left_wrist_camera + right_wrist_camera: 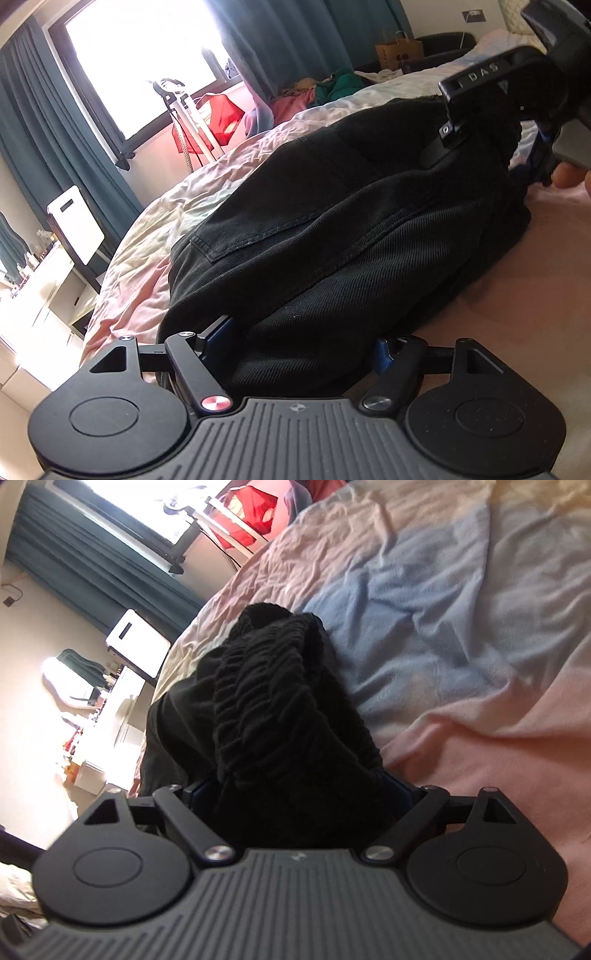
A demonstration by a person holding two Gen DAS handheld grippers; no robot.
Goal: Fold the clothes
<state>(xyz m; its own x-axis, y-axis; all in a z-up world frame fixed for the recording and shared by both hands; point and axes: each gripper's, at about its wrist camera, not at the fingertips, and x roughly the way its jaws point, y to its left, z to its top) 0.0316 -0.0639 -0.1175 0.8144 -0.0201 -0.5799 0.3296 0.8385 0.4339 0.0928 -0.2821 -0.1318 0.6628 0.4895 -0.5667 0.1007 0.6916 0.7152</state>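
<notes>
The left gripper (295, 350) stands fairly wide around the black trousers (351, 221), maybe to hold the fold; the right gripper (295, 797) stands wide at their waistband, apparently without pressing it.

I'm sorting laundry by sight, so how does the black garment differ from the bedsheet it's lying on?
The black garment is dark, heavy twill with a stitched pocket; the bedsheet is pale, in pink, blue and yellow patches. The garment is bunched into a thick heap; the bedsheet lies spread out under it. Both are creased fabric.
</notes>
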